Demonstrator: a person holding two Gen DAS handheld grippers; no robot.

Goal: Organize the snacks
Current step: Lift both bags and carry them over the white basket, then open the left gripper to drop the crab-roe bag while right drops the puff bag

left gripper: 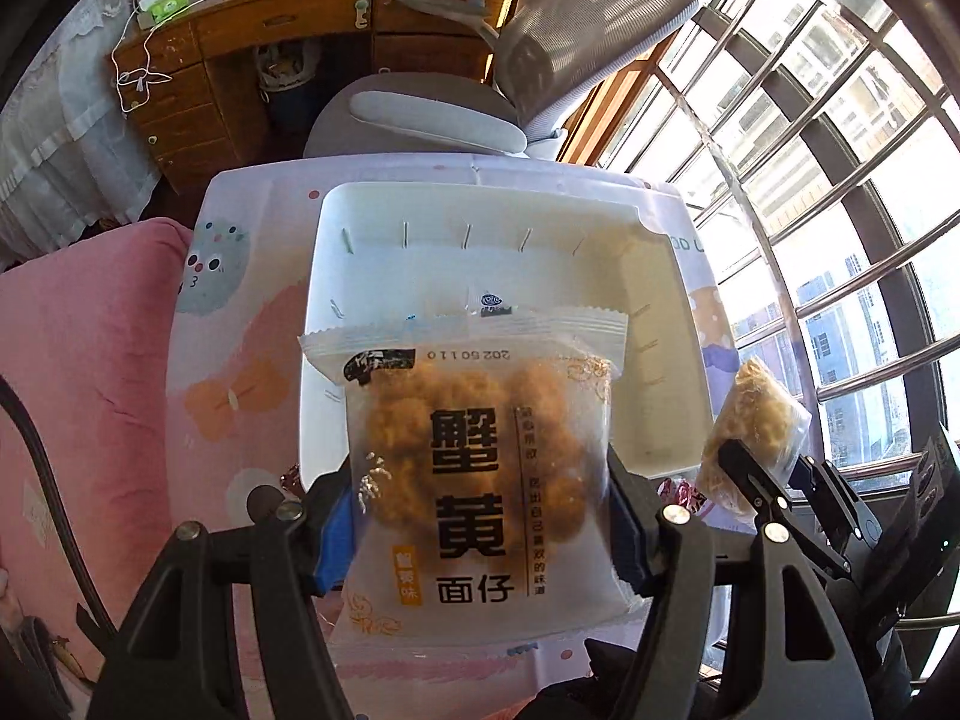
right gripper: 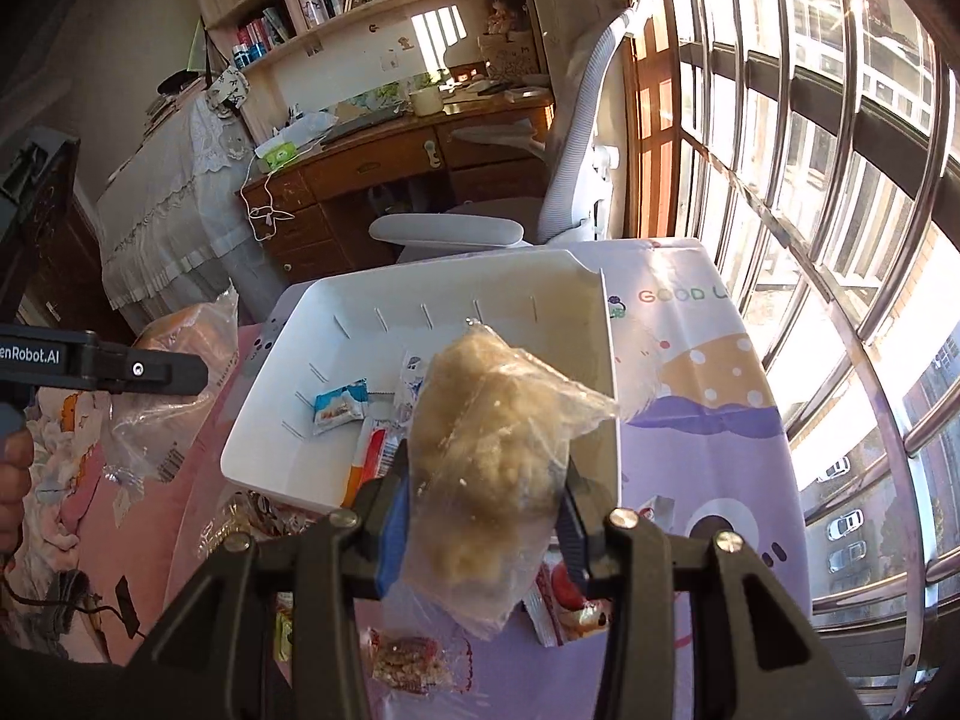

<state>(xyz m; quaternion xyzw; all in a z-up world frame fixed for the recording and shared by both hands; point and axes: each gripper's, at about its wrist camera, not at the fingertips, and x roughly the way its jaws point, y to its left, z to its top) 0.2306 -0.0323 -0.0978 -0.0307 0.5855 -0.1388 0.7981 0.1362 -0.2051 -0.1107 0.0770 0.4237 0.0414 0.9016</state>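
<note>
My left gripper (left gripper: pixel 477 531) is shut on a clear snack packet with large black Chinese characters (left gripper: pixel 480 480), full of orange-brown balls, held over the near edge of the white bin (left gripper: pixel 660 324). My right gripper (right gripper: pixel 483 525) is shut on a crinkled clear bag of pale yellow noodle snack (right gripper: pixel 492 432), which also shows at the right of the left wrist view (left gripper: pixel 753 420). This bag hangs over the bin's near corner (right gripper: pixel 264 450). Inside the bin lie a small blue-and-white packet (right gripper: pixel 341 407) and a red-and-orange packet (right gripper: pixel 375 456).
The bin stands on a small table with a pastel cartoon cloth (right gripper: pixel 708 396). Loose snack packets (right gripper: pixel 411 663) lie on the cloth near me. A pink bedspread (left gripper: pixel 78 372) is at left, a grey office chair (left gripper: pixel 570 42) and wooden desk (left gripper: pixel 288 30) behind, barred windows (right gripper: pixel 840 240) at right.
</note>
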